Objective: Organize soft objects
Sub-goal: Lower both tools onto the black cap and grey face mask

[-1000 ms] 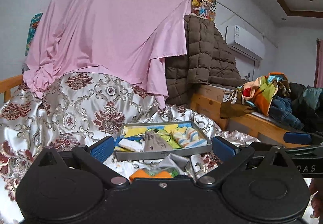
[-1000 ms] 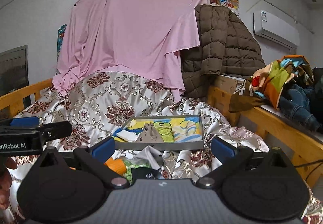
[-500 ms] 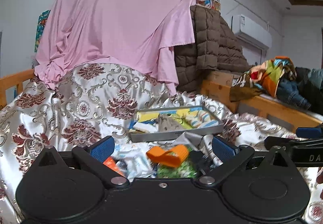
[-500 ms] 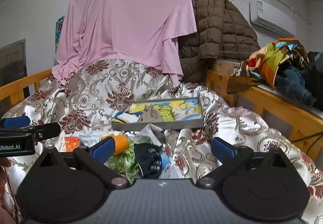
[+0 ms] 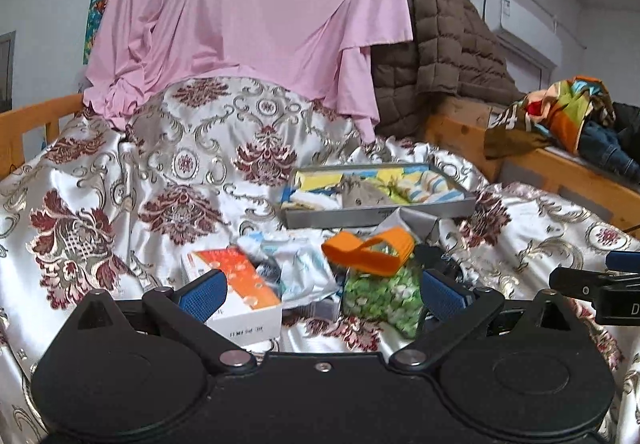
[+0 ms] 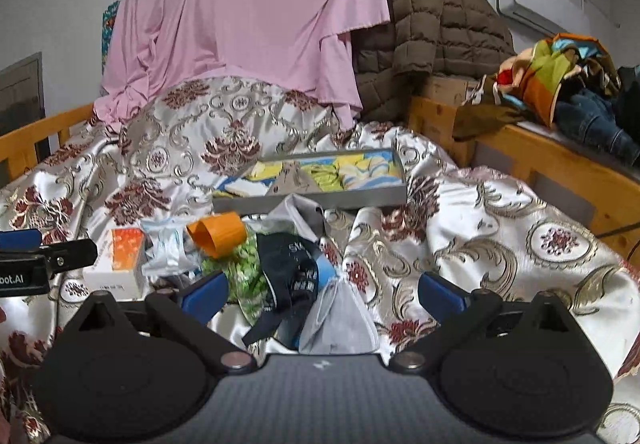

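Both sets of jaws spread wide, gripping nothing: left gripper (image 5: 320, 294) and right gripper (image 6: 322, 296) hovering over the loose pile, just in front of the grey tray (image 6: 312, 200) on the bed. Risk ahead: snagging the dark strap (image 6: 288, 280) tangled with the green pouch (image 6: 248, 276), dragging both. Orange band (image 5: 368, 250) perched loosely, likely to slip off.

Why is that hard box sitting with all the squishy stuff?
Good eye. The orange and white box looks out of place: it is stiff card lying in the heap of soft things in front of the grey tray.
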A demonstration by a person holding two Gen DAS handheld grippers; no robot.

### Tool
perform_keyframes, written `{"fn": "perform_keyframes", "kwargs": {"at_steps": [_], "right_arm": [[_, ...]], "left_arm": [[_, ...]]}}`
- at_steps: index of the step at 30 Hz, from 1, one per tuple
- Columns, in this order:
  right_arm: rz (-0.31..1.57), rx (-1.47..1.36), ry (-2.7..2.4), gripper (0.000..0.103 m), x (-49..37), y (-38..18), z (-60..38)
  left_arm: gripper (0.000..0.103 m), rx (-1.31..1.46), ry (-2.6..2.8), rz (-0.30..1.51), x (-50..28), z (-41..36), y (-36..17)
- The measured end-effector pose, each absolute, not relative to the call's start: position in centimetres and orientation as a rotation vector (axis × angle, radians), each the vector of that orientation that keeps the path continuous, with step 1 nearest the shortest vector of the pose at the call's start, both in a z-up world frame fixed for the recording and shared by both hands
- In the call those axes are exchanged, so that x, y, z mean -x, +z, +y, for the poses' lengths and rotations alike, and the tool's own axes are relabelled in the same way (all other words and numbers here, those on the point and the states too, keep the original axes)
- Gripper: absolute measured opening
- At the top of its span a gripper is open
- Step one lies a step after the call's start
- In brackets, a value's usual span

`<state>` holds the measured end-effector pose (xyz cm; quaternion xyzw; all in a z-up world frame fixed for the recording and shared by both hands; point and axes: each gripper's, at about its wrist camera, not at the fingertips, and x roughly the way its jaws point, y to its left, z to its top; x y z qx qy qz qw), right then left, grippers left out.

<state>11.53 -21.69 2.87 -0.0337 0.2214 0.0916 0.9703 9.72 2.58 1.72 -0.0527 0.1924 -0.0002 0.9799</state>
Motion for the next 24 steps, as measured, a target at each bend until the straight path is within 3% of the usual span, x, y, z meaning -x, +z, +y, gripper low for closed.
{"fn": "perform_keyframes", "kwargs": {"at_steps": [24], "right_arm": [[0.550,0.163,0.245,0.103,-17.2,-2.3,-21.8]], "left_arm": [[0.102,-0.006,-0.057,0.526,-14.5,1.2,-1.3]]}}
